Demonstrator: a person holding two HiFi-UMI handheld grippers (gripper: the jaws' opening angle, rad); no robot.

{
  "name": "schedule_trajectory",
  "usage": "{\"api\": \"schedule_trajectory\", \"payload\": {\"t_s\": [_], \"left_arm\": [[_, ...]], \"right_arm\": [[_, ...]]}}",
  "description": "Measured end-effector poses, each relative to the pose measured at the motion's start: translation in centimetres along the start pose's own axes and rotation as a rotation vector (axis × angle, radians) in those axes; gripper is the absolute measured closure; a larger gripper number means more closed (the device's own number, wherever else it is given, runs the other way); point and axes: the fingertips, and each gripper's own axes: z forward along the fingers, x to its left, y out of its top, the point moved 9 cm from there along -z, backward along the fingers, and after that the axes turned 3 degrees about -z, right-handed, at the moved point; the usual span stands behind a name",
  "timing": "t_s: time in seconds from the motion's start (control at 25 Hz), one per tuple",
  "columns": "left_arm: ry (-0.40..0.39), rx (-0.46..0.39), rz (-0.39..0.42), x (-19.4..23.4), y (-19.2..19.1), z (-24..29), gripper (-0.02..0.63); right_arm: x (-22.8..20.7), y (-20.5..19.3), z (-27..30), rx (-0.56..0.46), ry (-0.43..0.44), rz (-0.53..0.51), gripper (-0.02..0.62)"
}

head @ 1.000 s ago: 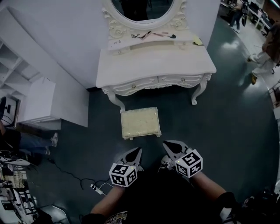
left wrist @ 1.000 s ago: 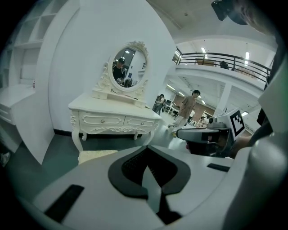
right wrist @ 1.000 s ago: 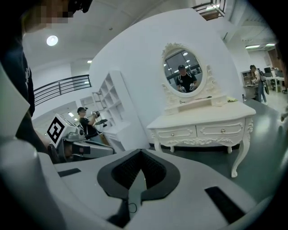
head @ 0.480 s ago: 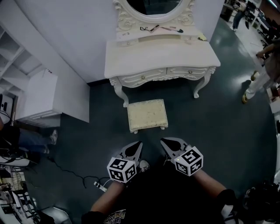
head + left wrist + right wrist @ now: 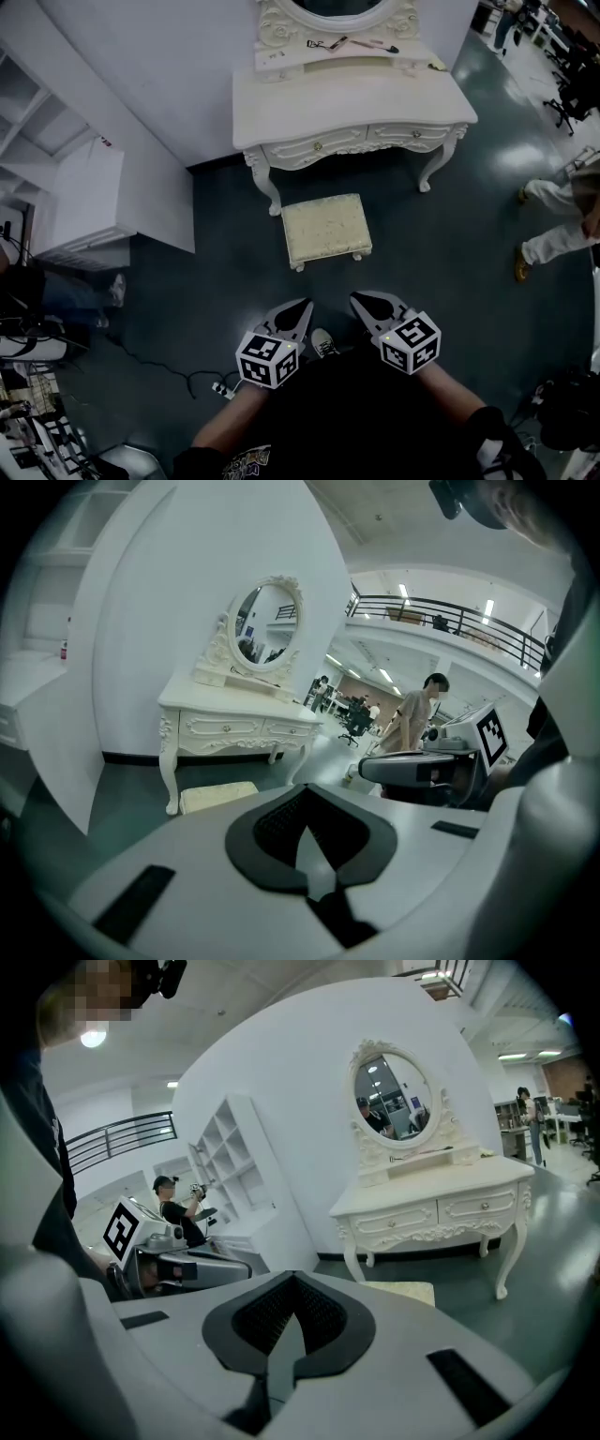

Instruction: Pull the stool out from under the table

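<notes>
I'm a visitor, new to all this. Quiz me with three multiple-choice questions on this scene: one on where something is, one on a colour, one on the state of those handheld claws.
1. Where is the stool? A) on the floor in front of the dressing table B) on top of it C) tucked fully beneath it
2. What colour is the dressing table? A) black B) white C) red
3. How are the left gripper and right gripper? A) both wide open B) each clamped on a stool leg C) both shut, empty
Key: 1 A, it stands clear of the dressing table; 2 B, white all over; 3 C, jaws meet on nothing.
</notes>
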Motion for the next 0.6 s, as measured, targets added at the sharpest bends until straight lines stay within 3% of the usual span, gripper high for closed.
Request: {"api": "schedule_trajectory", "payload": {"t_s": [0.6], "left_arm": [[-0.047,0.0,0.038,-0.1,-1.3,-2.6,0.598]], "right_arm": [[3.6,-1.8,0.0,0.011,0.0,-0.003,0.568]]}}
